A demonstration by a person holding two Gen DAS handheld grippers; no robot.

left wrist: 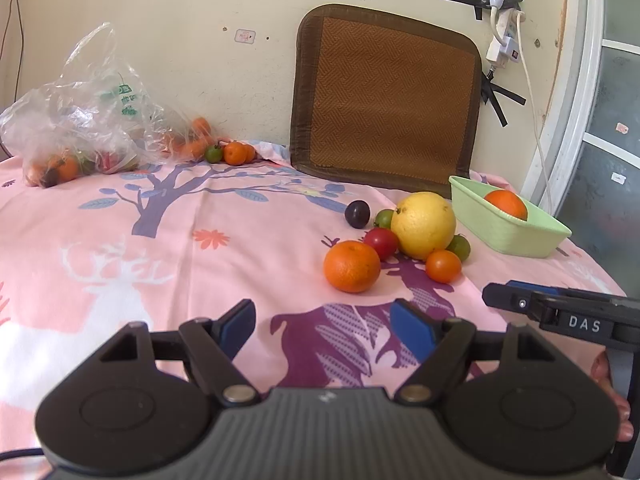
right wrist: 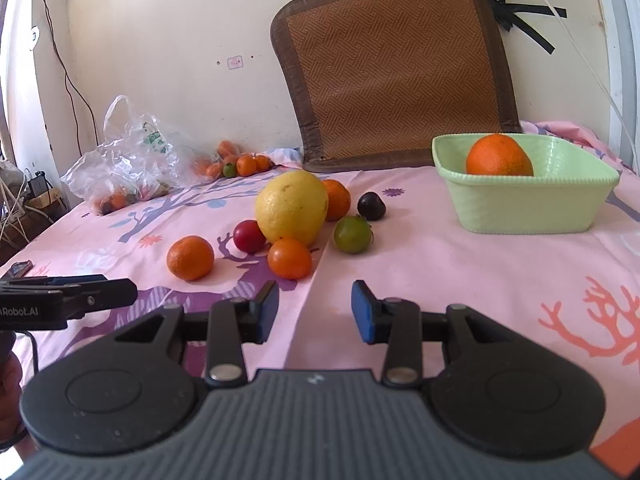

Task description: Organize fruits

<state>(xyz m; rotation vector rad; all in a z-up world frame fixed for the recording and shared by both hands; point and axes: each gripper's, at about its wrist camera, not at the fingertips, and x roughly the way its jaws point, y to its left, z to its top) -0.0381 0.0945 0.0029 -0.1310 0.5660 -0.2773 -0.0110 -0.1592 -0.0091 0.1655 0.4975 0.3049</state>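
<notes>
A light green basket (left wrist: 500, 224) (right wrist: 524, 208) on the pink cloth holds one orange (left wrist: 506, 203) (right wrist: 499, 157). Left of it lies a cluster: a big yellow grapefruit (left wrist: 423, 225) (right wrist: 292, 207), an orange (left wrist: 351, 266) (right wrist: 190, 258), a small orange (left wrist: 443, 266) (right wrist: 289, 259), a red fruit (left wrist: 381, 242) (right wrist: 249, 236), a dark plum (left wrist: 357, 213) (right wrist: 371, 206) and green fruits (right wrist: 353, 234). My left gripper (left wrist: 323, 328) is open and empty, short of the cluster. My right gripper (right wrist: 315, 312) is open and empty, just in front of the small orange.
A clear plastic bag (left wrist: 80, 120) (right wrist: 132, 160) with more fruit lies at the far left, with loose small oranges (left wrist: 236, 153) beside it. A brown woven mat (left wrist: 384, 96) leans on the wall behind. Cables and a plug strip (left wrist: 506, 40) hang at the right.
</notes>
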